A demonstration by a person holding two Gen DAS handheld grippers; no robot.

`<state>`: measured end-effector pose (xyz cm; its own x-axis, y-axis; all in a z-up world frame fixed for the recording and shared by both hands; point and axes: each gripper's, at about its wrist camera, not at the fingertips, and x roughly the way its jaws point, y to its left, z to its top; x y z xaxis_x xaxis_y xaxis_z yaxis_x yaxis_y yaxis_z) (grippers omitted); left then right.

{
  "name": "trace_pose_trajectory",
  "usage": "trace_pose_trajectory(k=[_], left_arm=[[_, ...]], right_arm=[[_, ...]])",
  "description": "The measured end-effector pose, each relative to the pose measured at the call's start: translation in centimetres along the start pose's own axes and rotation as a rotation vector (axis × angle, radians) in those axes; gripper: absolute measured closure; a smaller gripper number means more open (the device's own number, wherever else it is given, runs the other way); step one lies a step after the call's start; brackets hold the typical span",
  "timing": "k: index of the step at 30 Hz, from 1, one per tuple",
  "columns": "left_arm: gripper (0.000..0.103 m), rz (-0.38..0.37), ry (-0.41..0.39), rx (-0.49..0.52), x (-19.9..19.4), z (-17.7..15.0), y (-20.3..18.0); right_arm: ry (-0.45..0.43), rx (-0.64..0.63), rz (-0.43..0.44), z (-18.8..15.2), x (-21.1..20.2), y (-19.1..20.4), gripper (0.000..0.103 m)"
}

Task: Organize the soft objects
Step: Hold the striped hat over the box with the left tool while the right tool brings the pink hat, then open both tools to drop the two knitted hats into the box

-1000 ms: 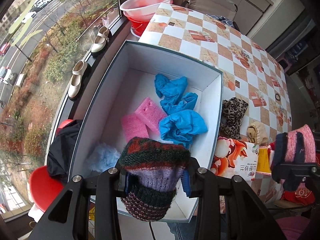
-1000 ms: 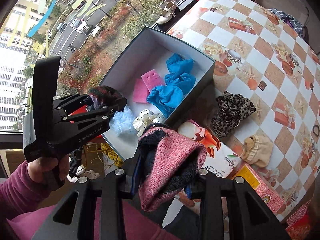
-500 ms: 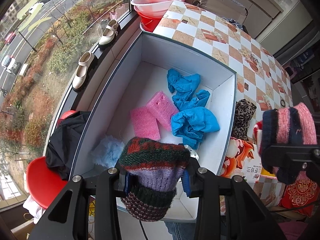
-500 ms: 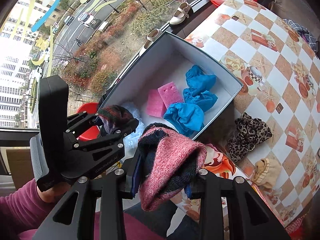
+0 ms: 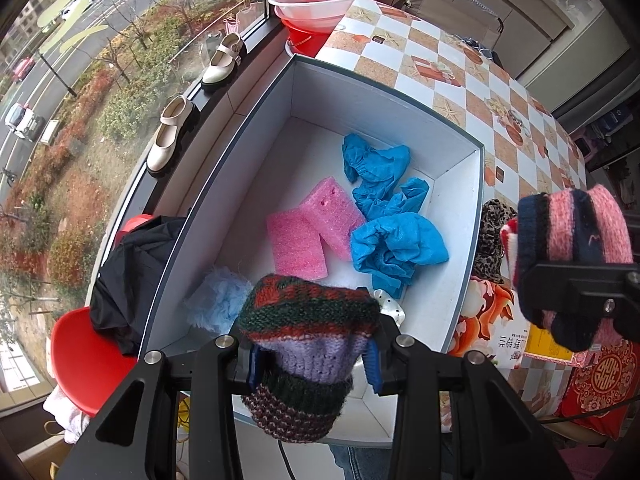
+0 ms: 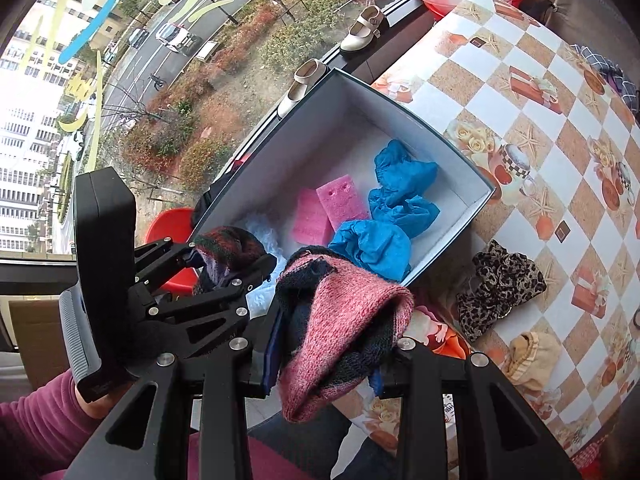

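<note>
The white box (image 5: 460, 208) has slid nearer under both grippers than a second ago. Inside: three blue covers (image 5: 396, 240), two pink sponges (image 5: 296, 240). Left gripper (image 5: 312, 356) pinches one striped knit (image 5: 308, 320); right gripper (image 6: 328, 364) pinches one pink knit (image 6: 348, 320), now closer beside it

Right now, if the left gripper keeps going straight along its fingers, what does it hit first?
Probably the box floor near the pale blue fluff. The left gripper, shut on the knit sock, points down into the box; depth unclear.
</note>
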<state>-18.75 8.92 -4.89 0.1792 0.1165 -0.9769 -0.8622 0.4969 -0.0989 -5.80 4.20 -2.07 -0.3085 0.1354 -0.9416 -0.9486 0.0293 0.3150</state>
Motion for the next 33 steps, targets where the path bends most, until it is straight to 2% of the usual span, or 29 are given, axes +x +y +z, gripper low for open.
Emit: trace_pose_trajectory(k=[33], left_arm=[[0.061, -0.010, 0.029, -0.041, 1.4, 0.6, 0.6]], right_arm=[[-0.006, 0.014, -0.023, 3.7, 2.4, -0.2, 0.068]])
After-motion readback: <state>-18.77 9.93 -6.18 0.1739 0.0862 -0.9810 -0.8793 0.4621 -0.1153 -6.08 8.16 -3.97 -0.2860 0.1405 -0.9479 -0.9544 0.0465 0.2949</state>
